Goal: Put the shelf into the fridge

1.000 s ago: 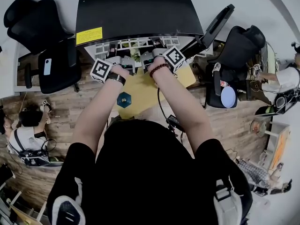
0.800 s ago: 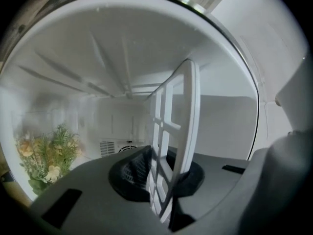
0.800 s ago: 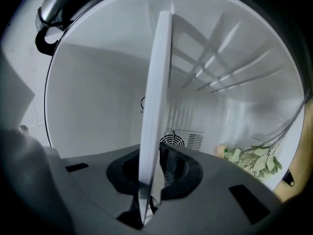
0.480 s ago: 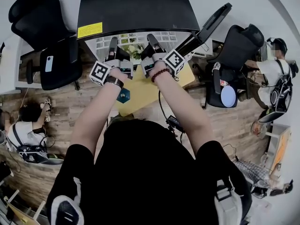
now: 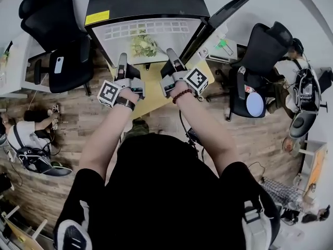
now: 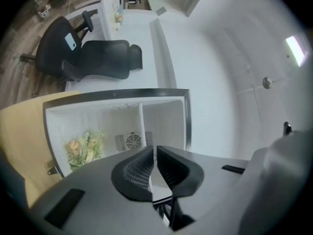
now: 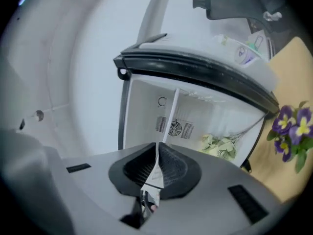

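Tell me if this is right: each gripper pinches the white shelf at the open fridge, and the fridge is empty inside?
Not empty: the left gripper view shows a bunch of flowers inside the fridge. The rest stands: the left gripper and the right gripper each pinch the white shelf at the open fridge.

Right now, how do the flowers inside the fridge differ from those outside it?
The fridge flowers are pale cream and green; the outside flowers are purple with yellow centres. The fridge flowers sit inside the open fridge; the outside flowers show against the yellow table. Both are small bunches.
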A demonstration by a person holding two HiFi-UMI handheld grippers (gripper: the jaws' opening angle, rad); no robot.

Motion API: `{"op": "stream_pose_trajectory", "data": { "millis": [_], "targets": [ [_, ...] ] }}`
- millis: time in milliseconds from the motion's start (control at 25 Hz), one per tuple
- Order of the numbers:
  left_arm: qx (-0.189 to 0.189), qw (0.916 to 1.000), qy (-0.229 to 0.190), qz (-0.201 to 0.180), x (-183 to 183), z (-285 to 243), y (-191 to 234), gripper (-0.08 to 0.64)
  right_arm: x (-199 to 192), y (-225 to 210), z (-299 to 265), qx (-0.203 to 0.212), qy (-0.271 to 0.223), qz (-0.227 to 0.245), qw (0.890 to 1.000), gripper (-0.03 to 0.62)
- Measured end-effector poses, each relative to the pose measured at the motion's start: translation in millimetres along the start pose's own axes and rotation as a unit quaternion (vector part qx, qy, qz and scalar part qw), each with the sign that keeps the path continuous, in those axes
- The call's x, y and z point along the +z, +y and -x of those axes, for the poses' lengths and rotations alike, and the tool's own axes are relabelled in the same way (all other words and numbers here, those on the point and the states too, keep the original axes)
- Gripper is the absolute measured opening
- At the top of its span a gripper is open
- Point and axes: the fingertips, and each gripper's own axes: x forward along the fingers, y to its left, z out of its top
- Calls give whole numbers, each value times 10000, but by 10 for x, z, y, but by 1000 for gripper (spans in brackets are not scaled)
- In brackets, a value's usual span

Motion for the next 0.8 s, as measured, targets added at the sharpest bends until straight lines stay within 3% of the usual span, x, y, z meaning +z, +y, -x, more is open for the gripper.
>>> {"op": "stream_pose_trajectory", "data": {
  "millis": [80,160,200,280,360,440,560,720,800],
  "targets": [
    [-196,9976,215,-622,-75,196,-218,34,-40,116,230,63,202,653,9976,12],
    [-374,9832,580,-1689,-163,390,-411,29,-102,256,449,202,509,1602,9856,14],
    [-494,9680,783,-2334,-212,487,-508,29,-140,313,564,286,671,2101,9749,14],
    [-768,9251,1146,-3537,-332,693,-707,28,-227,404,798,444,952,2986,9486,14],
    [-985,8832,1378,-4373,-447,916,-859,29,-299,462,1027,539,1130,3712,9201,14],
    [-1104,8531,1493,-4875,-522,1125,-960,28,-353,499,1234,580,1250,4343,8902,14],
    [-1194,8175,1588,-5406,-599,1417,-1091,28,-416,555,1516,621,1353,5054,8500,14],
    [-1394,7717,1619,-5990,-694,1692,-1313,21,-422,711,1750,702,1315,5643,8120,14],
    [-1458,7584,1593,-6150,-723,1773,-1415,18,-426,786,1821,745,1283,5870,7959,14]
  ]
}}
